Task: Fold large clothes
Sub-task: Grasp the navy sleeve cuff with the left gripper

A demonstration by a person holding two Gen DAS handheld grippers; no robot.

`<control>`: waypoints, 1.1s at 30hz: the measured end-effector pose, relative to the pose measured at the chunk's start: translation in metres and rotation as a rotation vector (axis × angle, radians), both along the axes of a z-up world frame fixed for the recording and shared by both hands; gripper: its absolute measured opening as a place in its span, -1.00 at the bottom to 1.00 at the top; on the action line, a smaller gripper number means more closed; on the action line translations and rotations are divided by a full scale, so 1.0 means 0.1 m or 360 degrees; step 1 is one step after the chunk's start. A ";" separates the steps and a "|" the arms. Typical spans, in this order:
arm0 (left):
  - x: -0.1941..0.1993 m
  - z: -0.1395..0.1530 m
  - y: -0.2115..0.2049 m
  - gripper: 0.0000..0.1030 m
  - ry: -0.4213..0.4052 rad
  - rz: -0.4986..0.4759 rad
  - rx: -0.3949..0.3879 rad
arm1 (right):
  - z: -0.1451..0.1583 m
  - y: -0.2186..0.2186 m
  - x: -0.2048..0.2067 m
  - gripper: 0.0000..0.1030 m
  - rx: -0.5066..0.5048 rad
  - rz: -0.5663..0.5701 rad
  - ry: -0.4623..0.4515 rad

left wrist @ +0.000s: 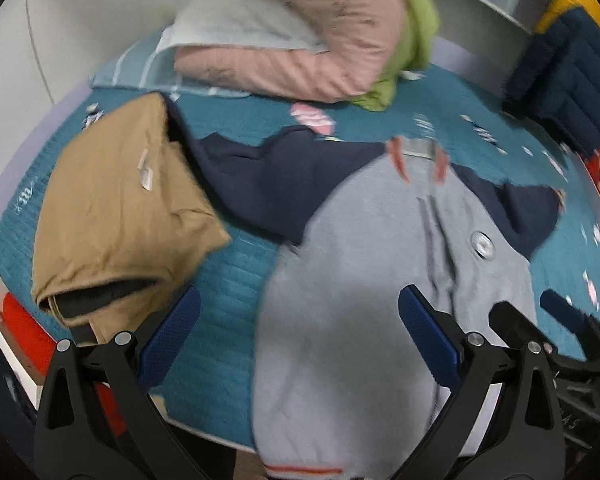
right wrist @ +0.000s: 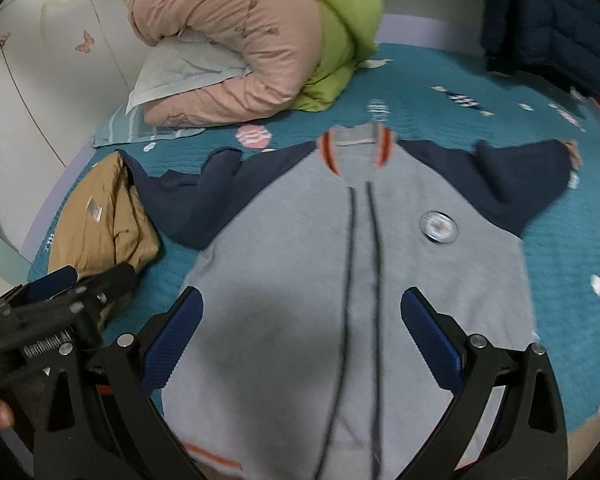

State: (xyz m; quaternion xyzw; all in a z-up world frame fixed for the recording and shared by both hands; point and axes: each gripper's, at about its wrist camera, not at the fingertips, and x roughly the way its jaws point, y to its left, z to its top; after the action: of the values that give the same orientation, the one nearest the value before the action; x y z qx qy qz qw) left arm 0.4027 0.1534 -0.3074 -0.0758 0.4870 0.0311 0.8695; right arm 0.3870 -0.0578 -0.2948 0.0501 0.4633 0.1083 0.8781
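grey fleece jacket with navy sleeves [right wrist: 300,248] spread flat on teal quilted bed [right wrist: 572,264]; left claw [left wrist: 300,344] and right claw [right wrist: 302,340] spread, empty above its hem; folding not begun, next likely grasping a sleeve

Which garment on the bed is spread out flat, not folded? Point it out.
The grey jacket with navy sleeves, lying front-up below both open grippers. The tan garment beside its sleeve is already folded.

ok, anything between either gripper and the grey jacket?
Nothing visible. The grey jacket lies spread flat, directly under the open right gripper and left gripper. The folded tan garment sits off to its left.
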 end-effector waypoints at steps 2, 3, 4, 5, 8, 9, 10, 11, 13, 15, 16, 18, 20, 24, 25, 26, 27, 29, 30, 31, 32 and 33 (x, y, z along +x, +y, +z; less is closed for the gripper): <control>0.23 -0.02 0.23 0.91 0.0002 0.0028 0.0010 | -0.11 0.13 0.22 0.86 0.0014 0.0021 0.0012; 0.34 -0.01 0.35 0.91 0.0006 0.0031 0.0005 | -0.16 0.19 0.31 0.86 0.0021 0.0031 0.0016; 0.49 0.01 0.51 0.91 -0.0004 0.0042 0.0003 | -0.22 0.25 0.41 0.86 0.0031 0.0044 0.0005; 0.63 0.04 0.67 0.91 -0.0031 0.0073 0.0028 | -0.27 0.31 0.50 0.86 0.0020 0.0052 -0.0007; 1.06 0.10 1.20 0.91 -0.0023 0.0188 0.0044 | -0.40 0.44 0.73 0.86 -0.0003 0.0096 -0.0030; 1.18 0.10 1.36 0.91 -0.0019 0.0217 0.0000 | -0.45 0.48 0.80 0.86 -0.0011 0.0109 -0.0041; 1.33 0.08 1.57 0.91 -0.0010 0.0275 -0.0037 | -0.49 0.52 0.87 0.86 -0.0020 0.0123 -0.0053; 1.47 0.06 1.77 0.91 -0.0009 0.0346 -0.0065 | -0.55 0.58 0.94 0.86 -0.0036 0.0137 -0.0055; 1.68 0.02 2.07 0.91 0.0008 0.0453 -0.0117 | -0.65 0.69 1.07 0.86 -0.0053 0.0173 -0.0061; 1.89 -0.06 2.31 0.91 0.0035 0.0495 -0.0236 | -0.74 0.79 1.15 0.86 -0.0078 0.0197 -0.0066; 2.00 -0.11 2.43 0.91 0.0051 0.0522 -0.0333 | -0.80 0.84 1.18 0.85 -0.0082 0.0214 -0.0060; 2.18 -0.26 2.62 0.91 0.0126 0.0597 -0.0472 | -0.87 0.93 1.22 0.85 -0.0096 0.0238 -0.0056; 2.33 -0.35 2.73 0.91 0.0189 0.0633 -0.0517 | -0.93 1.00 1.25 0.85 -0.0118 0.0258 -0.0063; 2.49 -0.51 2.92 0.91 0.0322 0.0678 -0.0671 | -1.02 1.01 1.34 0.85 -0.0107 0.0239 -0.0042; 2.52 -0.56 2.97 0.90 0.0358 0.0704 -0.0705 | -1.05 1.00 1.37 0.86 -0.0101 0.0229 -0.0033; 2.55 -0.60 3.01 0.90 0.0386 0.0719 -0.0729 | -1.07 0.98 1.38 0.85 -0.0093 0.0218 -0.0027; 2.57 -0.62 3.03 0.81 0.0402 0.0718 -0.0721 | -1.08 0.98 1.39 0.86 -0.0089 0.0210 -0.0023; 2.63 -0.67 3.02 0.29 0.0466 0.0704 -0.0644 | -1.11 0.95 1.40 0.85 -0.0077 0.0192 -0.0014; 2.67 -0.72 3.02 0.08 0.0495 0.0693 -0.0610 | -1.12 0.94 1.40 0.86 -0.0074 0.0183 -0.0013; 2.68 -0.75 3.00 0.02 0.0511 0.0691 -0.0582 | -1.14 0.92 1.41 0.86 -0.0074 0.0173 -0.0005; 2.69 -0.77 2.98 -0.13 0.0515 0.0684 -0.0538 | -1.15 0.90 1.42 0.86 -0.0070 0.0169 0.0001; 2.70 -0.78 2.97 -0.21 0.0503 0.0672 -0.0507 | -1.16 0.88 1.42 0.86 -0.0062 0.0162 0.0008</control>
State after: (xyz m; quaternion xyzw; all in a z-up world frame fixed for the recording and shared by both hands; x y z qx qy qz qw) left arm 0.6731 0.4505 -0.3850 -0.3049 0.5885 0.1456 0.7345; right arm 0.5292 0.0301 -0.4109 0.0096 0.4695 0.1436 0.8711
